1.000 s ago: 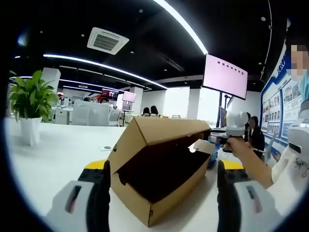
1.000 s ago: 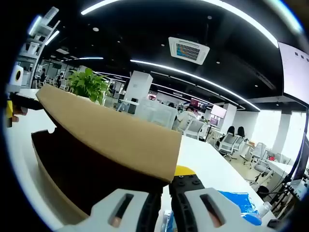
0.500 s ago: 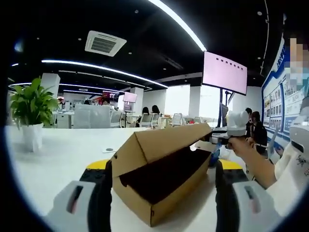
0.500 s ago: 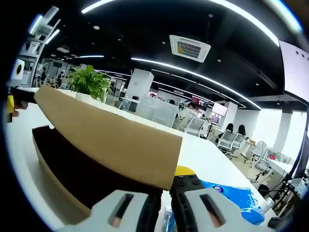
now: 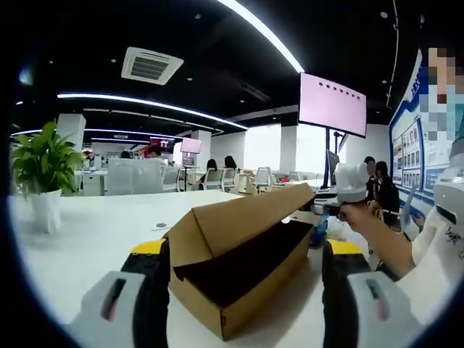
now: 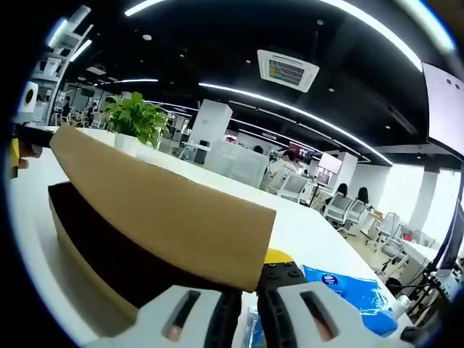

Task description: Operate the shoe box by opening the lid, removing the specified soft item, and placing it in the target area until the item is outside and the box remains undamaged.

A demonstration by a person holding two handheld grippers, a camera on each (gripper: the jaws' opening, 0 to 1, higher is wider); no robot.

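A brown cardboard shoe box (image 5: 239, 290) lies on the white table (image 5: 94, 239), its lid (image 5: 246, 214) raised at a slant over a dark inside. I cannot tell what is in it. My left gripper (image 5: 243, 254) is open, one jaw on each side of the box's near end. My right gripper (image 5: 326, 209) holds the lid's far right edge, with a hand behind it. In the right gripper view the lid (image 6: 159, 210) spreads wide above the box body (image 6: 87, 254), and my right gripper (image 6: 246, 281) is shut on its edge.
A potted plant (image 5: 43, 174) stands at the table's left, also seen behind the lid as the plant (image 6: 138, 119). A blue packet (image 6: 341, 290) lies on the table right of the box. A person's arm (image 5: 380, 243) reaches in from the right. Office desks and chairs stand far behind.
The lid has come down from a steeper angle, so the gap into the box is narrower. My right gripper keeps hold of the lid edge. My left gripper stays open around the box.
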